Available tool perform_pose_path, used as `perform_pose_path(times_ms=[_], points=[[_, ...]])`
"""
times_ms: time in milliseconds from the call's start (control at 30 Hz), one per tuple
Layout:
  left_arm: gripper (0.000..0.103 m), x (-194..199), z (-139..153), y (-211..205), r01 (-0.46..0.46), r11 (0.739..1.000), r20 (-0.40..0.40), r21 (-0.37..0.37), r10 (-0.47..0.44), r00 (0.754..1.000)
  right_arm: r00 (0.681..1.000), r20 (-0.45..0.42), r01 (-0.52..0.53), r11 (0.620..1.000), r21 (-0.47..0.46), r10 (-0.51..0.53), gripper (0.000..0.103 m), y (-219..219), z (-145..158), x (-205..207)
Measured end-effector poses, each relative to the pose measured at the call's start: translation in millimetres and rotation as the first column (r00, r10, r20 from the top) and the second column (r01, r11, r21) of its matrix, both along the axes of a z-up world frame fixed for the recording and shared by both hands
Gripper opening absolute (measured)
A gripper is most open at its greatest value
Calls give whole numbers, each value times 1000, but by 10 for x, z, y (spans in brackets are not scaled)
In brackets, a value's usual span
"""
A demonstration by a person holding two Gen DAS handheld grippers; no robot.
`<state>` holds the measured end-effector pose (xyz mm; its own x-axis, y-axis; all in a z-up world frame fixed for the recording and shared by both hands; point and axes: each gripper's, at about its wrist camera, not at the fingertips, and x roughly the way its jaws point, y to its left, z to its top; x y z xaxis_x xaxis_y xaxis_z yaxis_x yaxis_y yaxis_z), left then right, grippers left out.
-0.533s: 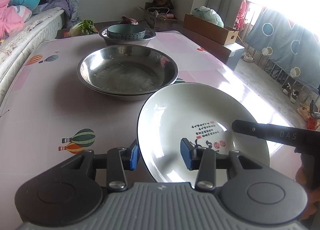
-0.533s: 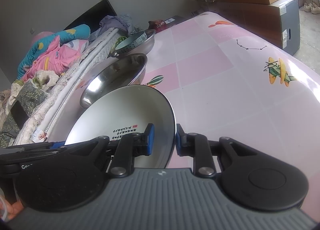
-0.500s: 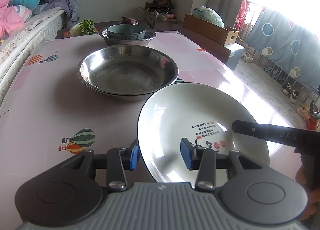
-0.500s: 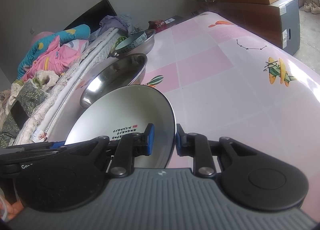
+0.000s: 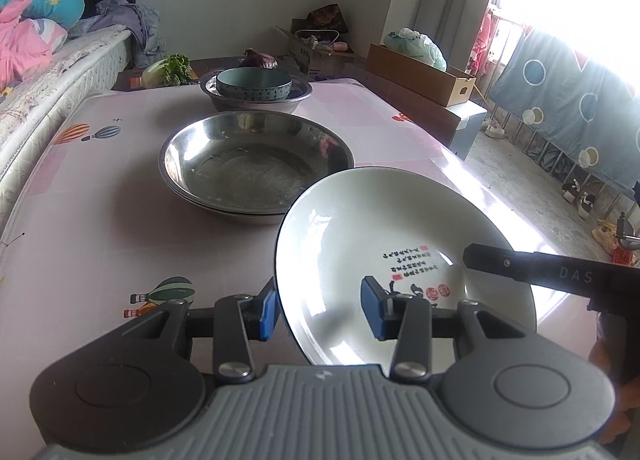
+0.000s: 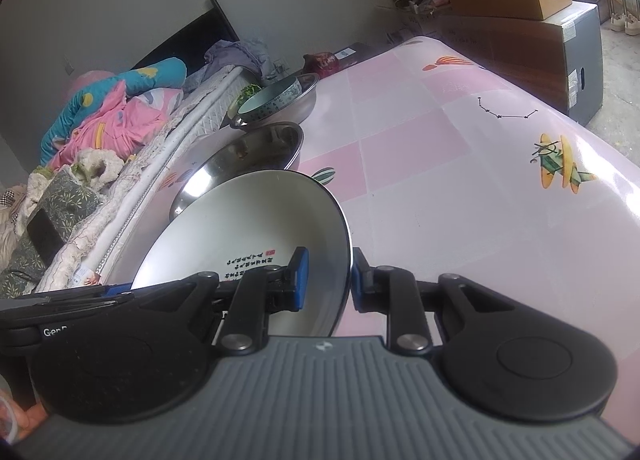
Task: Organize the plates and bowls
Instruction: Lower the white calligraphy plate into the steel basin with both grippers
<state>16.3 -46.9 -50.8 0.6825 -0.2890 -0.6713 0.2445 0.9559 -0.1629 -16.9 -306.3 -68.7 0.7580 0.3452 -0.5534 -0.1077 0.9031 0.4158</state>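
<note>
Two grippers meet at one white plate (image 5: 384,236), thin dark rim, glossy, shallow, held tilted above the pink table (image 5: 100,220) near its front edge. Plate well carries black vertical script, characters too small to read, plus small red seal stamps beside a dark ink drawing. Left gripper (image 5: 318,310): blue pads straddle the plate's near-left rim, one pad outside, one inside over the well; a gap shows between the pads and the rim, so moderately spread, contact not clear, can't tell if it clamps. Right gripper (image 6: 326,278): fingers narrow, blue pads pinched on the plate's right rim, one pad inside, one outside, holding the plate. In the left view a black finger of the right gripper reaches in over the plate's right side, printed "DAS", rest cut off. In the right view the other device's black body reads "Gen", rest hidden.

Behind the plate: large steel basin (image 5: 256,164), looks like two nested, empty, on the table. Farther back, smaller steel bowl (image 5: 276,98) with a teal ceramic bowl (image 5: 254,82) inside, patterned band around its outside, pattern not readable. Tablecloth print: hot-air balloons, plane, constellation. Bed (image 5: 48,80) with pink and teal bedding along the table's left side. Cardboard box (image 5: 420,72) on a cabinet at right.
</note>
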Motion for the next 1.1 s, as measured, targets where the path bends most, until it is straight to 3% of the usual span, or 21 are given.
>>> perform_pose_path(times_ms=[300,567,967,1100], points=[[43,46,212,126,-34,999,59,-21,35,998,999,40,-25,1000,12,24,22,104,226,172],[43,311,382,368,-98,995,102,-30,100,990,996,56,-70,997,17,69,22,355,406,612],[43,1055,212,652,-160,986,-23,-40,159,987,988,-108,-105,994,16,106,22,696,212,1573],[42,1148,98,726,-162,985,-56,-51,159,986,986,-110,-123,992,2,123,22,734,175,1732]])
